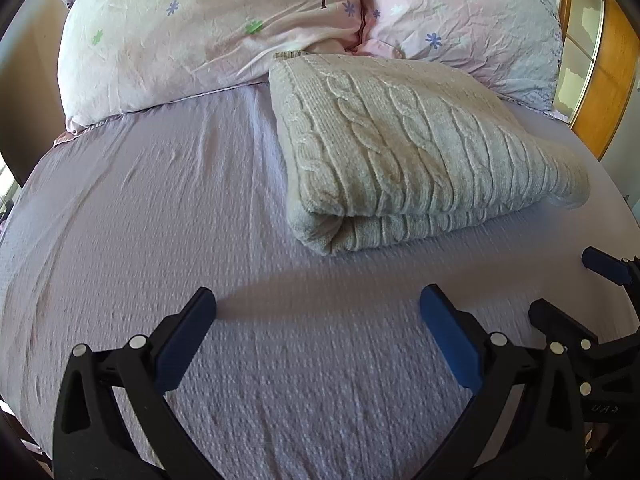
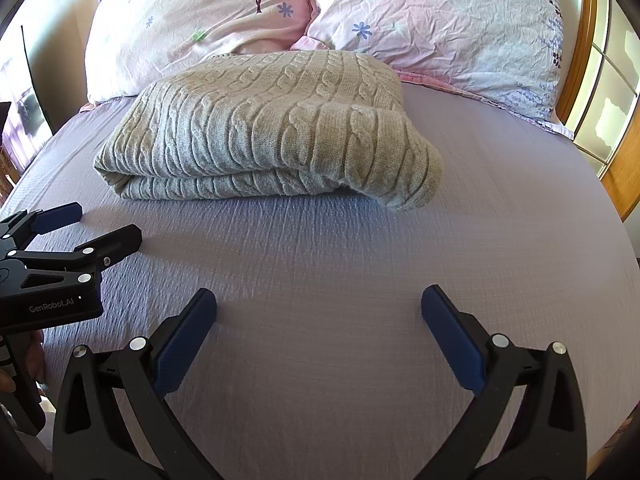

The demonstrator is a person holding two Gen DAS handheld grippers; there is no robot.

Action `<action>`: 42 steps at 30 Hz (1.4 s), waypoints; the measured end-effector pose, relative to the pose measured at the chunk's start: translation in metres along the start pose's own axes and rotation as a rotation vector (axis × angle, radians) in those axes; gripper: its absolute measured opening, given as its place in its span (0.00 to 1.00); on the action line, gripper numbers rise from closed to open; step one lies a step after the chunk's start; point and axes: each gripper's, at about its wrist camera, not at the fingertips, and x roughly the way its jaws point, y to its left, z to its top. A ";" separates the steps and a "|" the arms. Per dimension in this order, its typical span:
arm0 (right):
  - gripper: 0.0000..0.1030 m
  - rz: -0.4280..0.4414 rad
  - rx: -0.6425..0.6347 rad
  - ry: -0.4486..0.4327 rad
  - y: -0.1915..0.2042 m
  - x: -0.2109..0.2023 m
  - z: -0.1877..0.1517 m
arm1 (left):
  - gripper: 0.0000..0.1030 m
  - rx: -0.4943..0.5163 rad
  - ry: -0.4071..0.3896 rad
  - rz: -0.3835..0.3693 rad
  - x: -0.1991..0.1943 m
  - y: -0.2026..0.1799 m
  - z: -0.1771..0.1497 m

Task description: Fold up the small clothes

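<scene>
A beige cable-knit sweater (image 1: 416, 152) lies folded in a thick rectangle on the lilac bed sheet (image 1: 160, 220), just in front of the pillows. It also shows in the right wrist view (image 2: 272, 128). My left gripper (image 1: 318, 304) is open and empty, above the sheet, short of the sweater's near fold. My right gripper (image 2: 319, 304) is open and empty, also short of the sweater. The right gripper shows at the right edge of the left wrist view (image 1: 568, 284), and the left gripper shows at the left edge of the right wrist view (image 2: 104, 224).
Two pink floral pillows (image 1: 192, 36) (image 1: 472, 24) lie behind the sweater at the head of the bed. A wooden frame with glass panes (image 1: 600, 80) stands at the right. The bed sheet (image 2: 500, 220) stretches bare around the sweater.
</scene>
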 end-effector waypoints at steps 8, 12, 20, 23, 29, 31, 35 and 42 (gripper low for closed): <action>0.99 0.000 0.000 0.000 0.000 0.000 0.000 | 0.98 0.000 -0.003 0.000 0.000 0.000 0.000; 0.99 0.000 0.001 0.000 0.000 0.000 0.000 | 0.98 0.000 -0.003 -0.001 0.000 0.000 -0.001; 0.99 -0.001 0.001 0.000 0.000 0.000 0.000 | 0.98 0.000 -0.003 -0.002 0.001 0.000 0.000; 0.99 0.000 0.000 0.000 0.000 0.000 0.000 | 0.98 0.000 -0.003 -0.002 0.001 0.000 0.000; 0.99 0.000 0.000 -0.001 0.000 0.000 0.000 | 0.98 0.000 -0.004 -0.003 0.001 0.000 -0.001; 0.99 0.000 0.000 -0.001 0.000 0.000 -0.001 | 0.98 0.004 -0.004 -0.004 0.001 0.000 0.000; 0.99 -0.001 0.000 -0.001 0.000 0.000 -0.001 | 0.98 0.005 0.005 -0.005 0.002 -0.001 0.002; 0.99 -0.001 0.001 -0.001 0.000 0.000 -0.001 | 0.98 0.004 0.008 -0.008 0.004 0.000 0.004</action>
